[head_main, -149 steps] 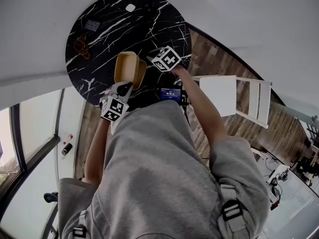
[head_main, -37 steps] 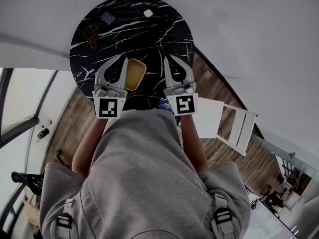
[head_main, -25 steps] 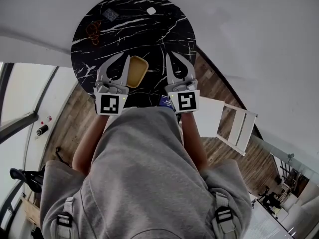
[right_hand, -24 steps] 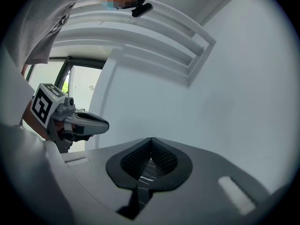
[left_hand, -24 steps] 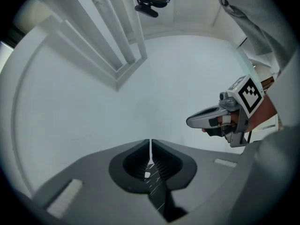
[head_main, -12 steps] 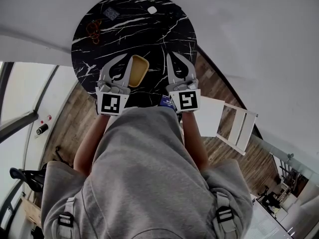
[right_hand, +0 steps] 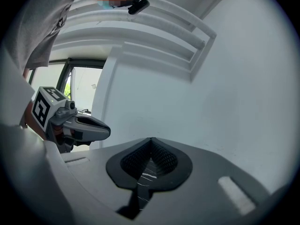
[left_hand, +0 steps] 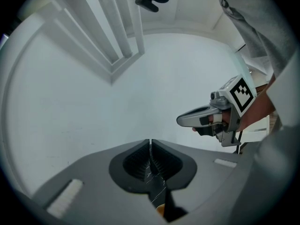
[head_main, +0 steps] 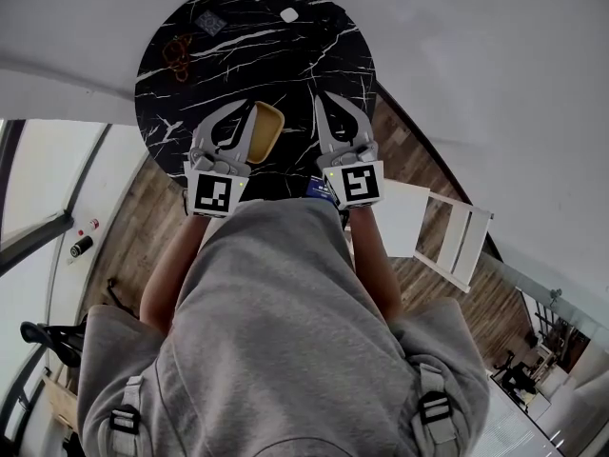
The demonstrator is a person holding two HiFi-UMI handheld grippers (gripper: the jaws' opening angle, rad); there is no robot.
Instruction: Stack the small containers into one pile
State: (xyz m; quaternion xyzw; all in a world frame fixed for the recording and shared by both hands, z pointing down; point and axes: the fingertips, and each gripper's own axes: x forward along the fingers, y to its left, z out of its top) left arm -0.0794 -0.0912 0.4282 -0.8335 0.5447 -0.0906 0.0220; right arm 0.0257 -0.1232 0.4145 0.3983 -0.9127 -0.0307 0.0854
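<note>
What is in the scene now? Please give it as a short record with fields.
surface: round black marble table
container: tan container on the table, between the two grippers, close beside the left one
left: left gripper, jaws together, nothing between them
right: right gripper, jaws together, nothing between them
beside table: white chair on the wooden floor

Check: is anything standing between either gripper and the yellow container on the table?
Nothing visible does. The container sits on the table close beside the left gripper, with only bare tabletop between it and the right gripper. Both grippers are shut and hold nothing.
</note>
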